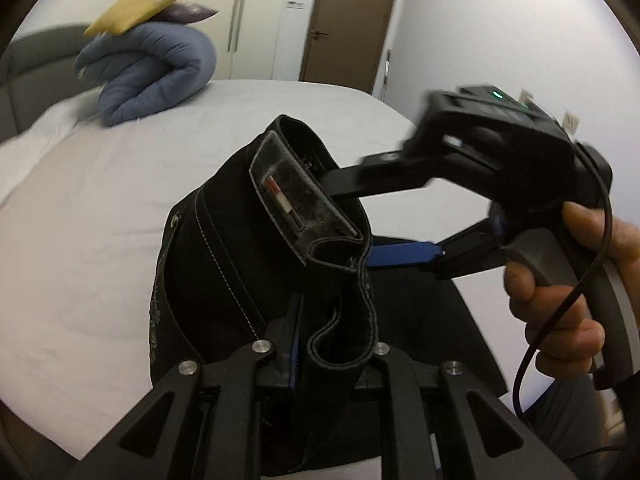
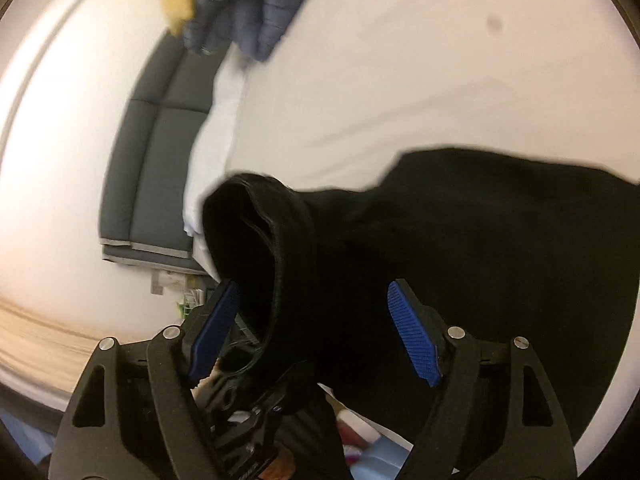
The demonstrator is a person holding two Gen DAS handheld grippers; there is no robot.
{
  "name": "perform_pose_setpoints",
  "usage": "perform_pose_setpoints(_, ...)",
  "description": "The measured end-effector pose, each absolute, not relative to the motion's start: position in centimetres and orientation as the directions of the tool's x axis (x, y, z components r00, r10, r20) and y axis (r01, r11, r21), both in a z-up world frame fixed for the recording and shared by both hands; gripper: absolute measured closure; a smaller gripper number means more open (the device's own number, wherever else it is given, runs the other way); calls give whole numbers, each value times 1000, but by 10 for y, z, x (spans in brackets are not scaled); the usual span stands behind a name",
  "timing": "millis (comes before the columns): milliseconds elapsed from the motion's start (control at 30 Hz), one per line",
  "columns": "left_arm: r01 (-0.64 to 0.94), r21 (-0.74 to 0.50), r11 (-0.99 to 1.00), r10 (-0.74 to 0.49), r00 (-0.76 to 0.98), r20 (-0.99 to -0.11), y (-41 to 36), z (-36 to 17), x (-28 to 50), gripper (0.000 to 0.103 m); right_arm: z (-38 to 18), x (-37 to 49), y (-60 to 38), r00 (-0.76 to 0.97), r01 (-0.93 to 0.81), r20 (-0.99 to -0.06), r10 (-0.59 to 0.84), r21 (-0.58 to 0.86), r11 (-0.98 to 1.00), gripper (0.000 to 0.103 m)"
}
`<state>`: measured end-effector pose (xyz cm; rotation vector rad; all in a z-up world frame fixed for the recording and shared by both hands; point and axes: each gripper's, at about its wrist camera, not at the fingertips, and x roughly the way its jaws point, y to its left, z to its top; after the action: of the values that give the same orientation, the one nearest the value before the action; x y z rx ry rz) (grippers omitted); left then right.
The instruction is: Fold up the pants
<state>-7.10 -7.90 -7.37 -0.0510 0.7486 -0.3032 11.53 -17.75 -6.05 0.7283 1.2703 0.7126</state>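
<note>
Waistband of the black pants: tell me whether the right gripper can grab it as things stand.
Probably yes. The right gripper is open, its fingers on either side of the waistband, nothing between. The left gripper already clamps the pants.

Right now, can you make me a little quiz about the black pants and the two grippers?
1. True or false: the left gripper is shut on the black pants.
2. Is the right gripper A) open or B) shut?
3. What blue thing lies rolled up on the bed?

Key:
1. True; it pinches the waistband.
2. A, open, its fingers either side of the waistband.
3. The blue duvet, with a yellow pillow on top.
</note>
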Motion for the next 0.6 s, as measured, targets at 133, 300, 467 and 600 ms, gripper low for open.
perform_pose_setpoints(133, 287, -50, 957, -241, 686, -687, -104, -82, -76, 87, -63, 112, -182, 191, -113, -586, 788, 784, 610, 27)
perform_pose_setpoints(300, 326, -20, 945, -246, 668, -703, -123, -88, -81, 87, -57, 104, -209, 242, -89, -555, 796, 804, 588, 27)
perform_pose_setpoints(467, 386, 14, 922, -264, 656, -707, -149, -91, -89, 87, -57, 98, -216, 236, -93, -603, 762, 767, 635, 27)
perform_pose_setpoints(600, 442, 45, 896, -285, 650, -704, -168, -90, -97, 87, -73, 99, -215, 224, -91, -674, 704, 705, 704, 35)
